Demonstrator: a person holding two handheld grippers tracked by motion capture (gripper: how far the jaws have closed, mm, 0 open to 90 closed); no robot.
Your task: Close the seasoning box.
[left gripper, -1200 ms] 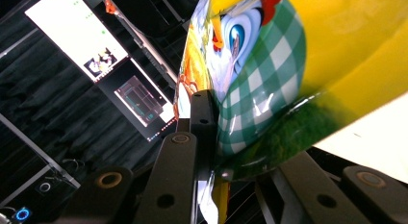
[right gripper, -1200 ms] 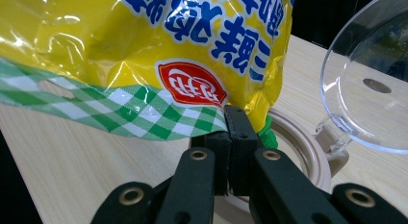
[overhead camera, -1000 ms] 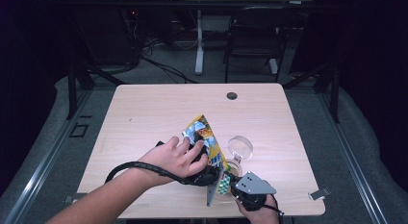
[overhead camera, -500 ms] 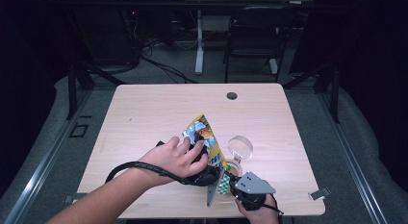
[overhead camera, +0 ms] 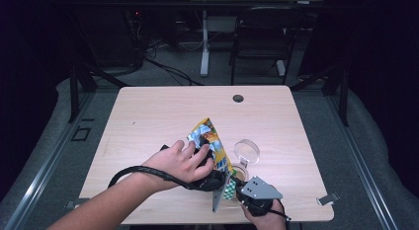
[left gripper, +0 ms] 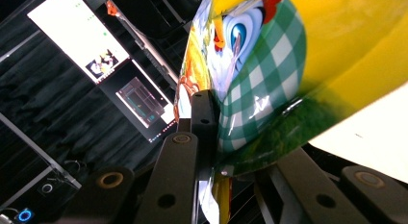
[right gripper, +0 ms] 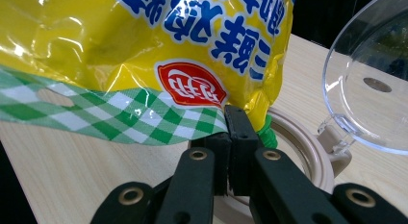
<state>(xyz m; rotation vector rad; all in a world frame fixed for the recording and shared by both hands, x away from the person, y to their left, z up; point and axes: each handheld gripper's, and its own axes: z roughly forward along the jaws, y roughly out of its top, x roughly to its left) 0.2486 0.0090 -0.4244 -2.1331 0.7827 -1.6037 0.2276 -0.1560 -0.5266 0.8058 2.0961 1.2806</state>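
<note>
Snack bag [overhead camera: 210,141] held upright near the tabletop's [overhead camera: 148,116] front edge, clamped by left gripper [left gripper: 211,137] and right gripper [right gripper: 230,137]; open-lidded container [overhead camera: 245,158] directly behind, cable hole [overhead camera: 238,98] far.

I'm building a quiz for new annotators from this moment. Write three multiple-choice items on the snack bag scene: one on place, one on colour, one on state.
1. Where does the beige container with the clear lid stand?
A. under the snack bag's lower end
B. at the far table edge
C. on the floor

2. What colours is the checked band on the bag?
A. red and black
B. green and white
C. blue and grey

3. How is the right gripper?
A. wide open
B. shut on the bag's edge
C. lying on the table

Key: 1 A, the rim sits right below the bag; 2 B, shown in both gripper views; 3 B, fingers pinch the checked edge.
</note>
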